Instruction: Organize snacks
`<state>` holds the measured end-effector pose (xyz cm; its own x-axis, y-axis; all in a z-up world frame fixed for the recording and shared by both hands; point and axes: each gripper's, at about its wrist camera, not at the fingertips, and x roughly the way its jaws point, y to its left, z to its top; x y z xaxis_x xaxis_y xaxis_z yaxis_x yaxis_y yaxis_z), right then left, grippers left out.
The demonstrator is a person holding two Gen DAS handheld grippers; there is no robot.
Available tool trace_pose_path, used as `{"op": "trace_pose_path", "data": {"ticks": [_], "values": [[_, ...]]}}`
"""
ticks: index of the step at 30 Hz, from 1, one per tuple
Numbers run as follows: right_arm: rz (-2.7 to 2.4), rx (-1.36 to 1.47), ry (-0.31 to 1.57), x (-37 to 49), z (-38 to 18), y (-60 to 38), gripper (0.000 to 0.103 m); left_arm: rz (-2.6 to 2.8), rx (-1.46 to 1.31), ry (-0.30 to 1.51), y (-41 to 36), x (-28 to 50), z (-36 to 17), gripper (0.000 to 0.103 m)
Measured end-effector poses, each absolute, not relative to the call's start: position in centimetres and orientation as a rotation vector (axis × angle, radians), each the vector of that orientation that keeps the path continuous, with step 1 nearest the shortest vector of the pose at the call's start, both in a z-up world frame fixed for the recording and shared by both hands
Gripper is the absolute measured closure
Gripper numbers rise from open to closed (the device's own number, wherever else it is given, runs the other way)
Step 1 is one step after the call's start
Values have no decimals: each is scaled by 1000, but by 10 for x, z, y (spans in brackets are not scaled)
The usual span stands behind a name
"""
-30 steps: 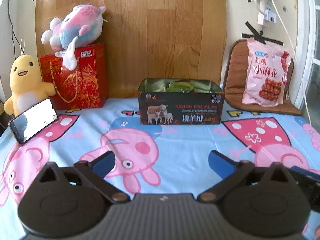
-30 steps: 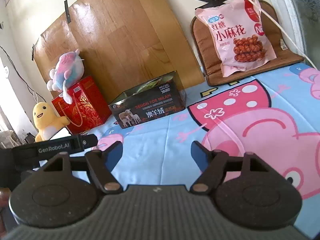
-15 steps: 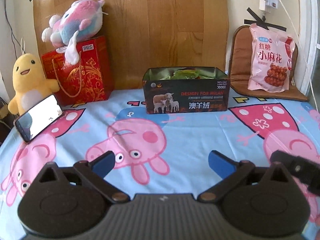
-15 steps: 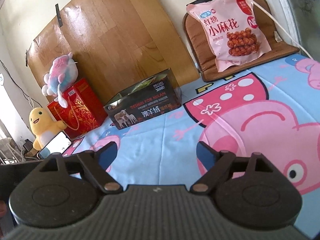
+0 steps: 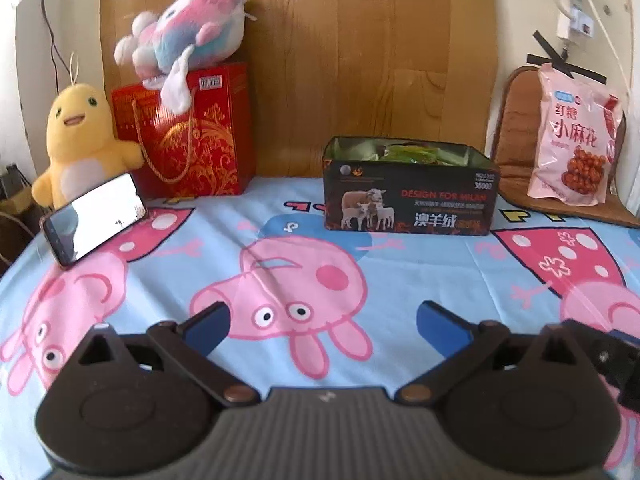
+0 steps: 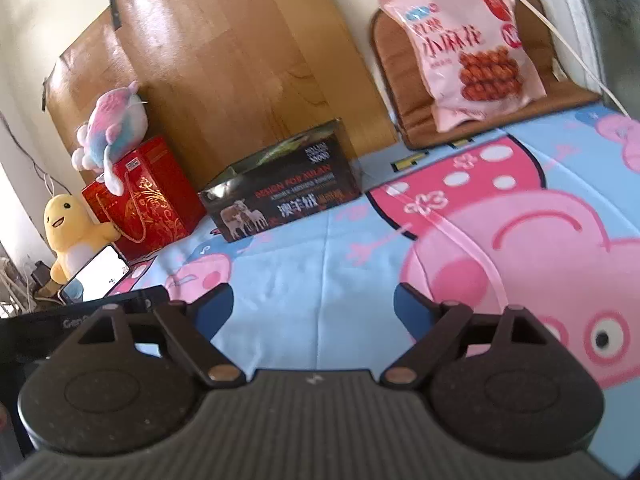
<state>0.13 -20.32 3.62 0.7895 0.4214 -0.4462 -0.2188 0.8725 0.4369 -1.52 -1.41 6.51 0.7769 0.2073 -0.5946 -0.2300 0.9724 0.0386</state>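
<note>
A dark open box [image 5: 412, 204] with sheep pictures stands at the back of the cartoon-print cloth [image 5: 280, 216], with green snack packets [image 5: 408, 154] inside. A pink snack bag [image 5: 576, 140] leans on a brown cushion [image 5: 516, 148] at the far right. My left gripper [image 5: 322, 312] hovers open over the cloth, well short of the box, with nothing between its fingers. In the right wrist view the box [image 6: 288, 196] and the pink bag [image 6: 468, 52] lie far ahead. My right gripper [image 6: 313, 294] has its jaws opening, and they are empty.
A red gift bag [image 5: 192, 132] topped by a pink-blue plush [image 5: 184, 36] stands at the back left, beside a yellow plush [image 5: 80, 140] and a propped phone [image 5: 94, 216]. A wooden board [image 5: 360, 60] backs the table. White cables [image 6: 560, 32] hang at the right.
The right gripper's jaws have spread wider. The left gripper has drawn back a little from the box, which now sits further right and smaller in its view. The right view has tilted slightly.
</note>
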Motion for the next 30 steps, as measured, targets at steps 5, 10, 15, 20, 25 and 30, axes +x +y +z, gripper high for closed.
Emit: {"op": "trace_pose_path", "data": {"ticks": [5, 10, 15, 20, 25, 30], "values": [[339, 284, 532, 21, 37, -191, 12, 257, -37, 668, -8, -5, 53, 0], [299, 242, 523, 48, 30, -189, 11, 264, -22, 681, -7, 9, 45, 0], [284, 227, 525, 67, 10, -185, 12, 218, 2, 683, -16, 21, 38, 0], [317, 257, 524, 65, 6, -187, 10, 217, 41, 675, -26, 32, 31, 0], [344, 258, 524, 65, 5, -186, 10, 225, 35, 693, -28, 40, 26, 0], [351, 280, 526, 67, 5, -187, 10, 252, 51, 719, -29, 47, 21, 0]]}}
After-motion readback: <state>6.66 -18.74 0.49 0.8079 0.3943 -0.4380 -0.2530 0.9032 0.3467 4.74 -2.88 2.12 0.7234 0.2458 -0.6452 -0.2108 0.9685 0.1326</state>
